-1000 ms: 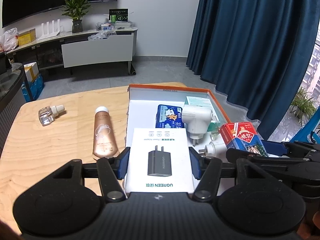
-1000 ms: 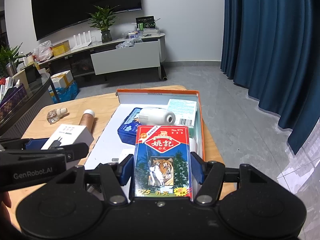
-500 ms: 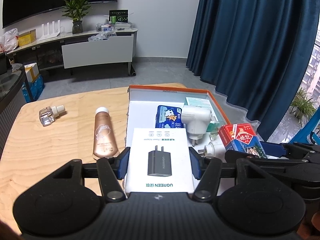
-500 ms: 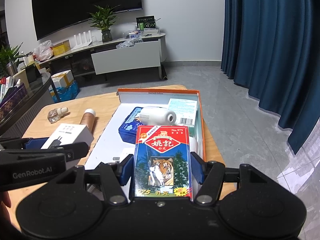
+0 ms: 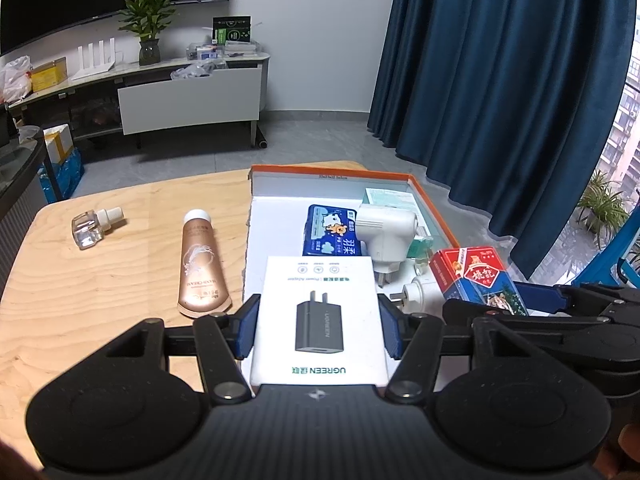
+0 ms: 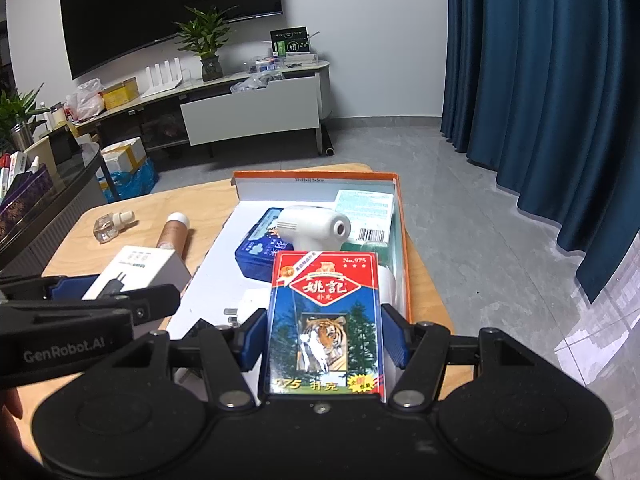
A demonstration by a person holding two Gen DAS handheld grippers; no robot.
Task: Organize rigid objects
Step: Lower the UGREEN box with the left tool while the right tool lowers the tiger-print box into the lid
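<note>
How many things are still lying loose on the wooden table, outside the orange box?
2: a small clear bottle near the table's far left corner, and a bronze hand cream tube beside the box's left edge. The tools may hide more nearby.

Both wrist fisheyes look forward and down, close over the wooden table (image 5: 100,280), sharing the orange-rimmed tray (image 6: 320,178).

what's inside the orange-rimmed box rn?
In the orange-rimmed box: blue tissue pack, white plug-in device partly on it, pale green carton, a second white plug. The held boxes hide its near end.
</note>
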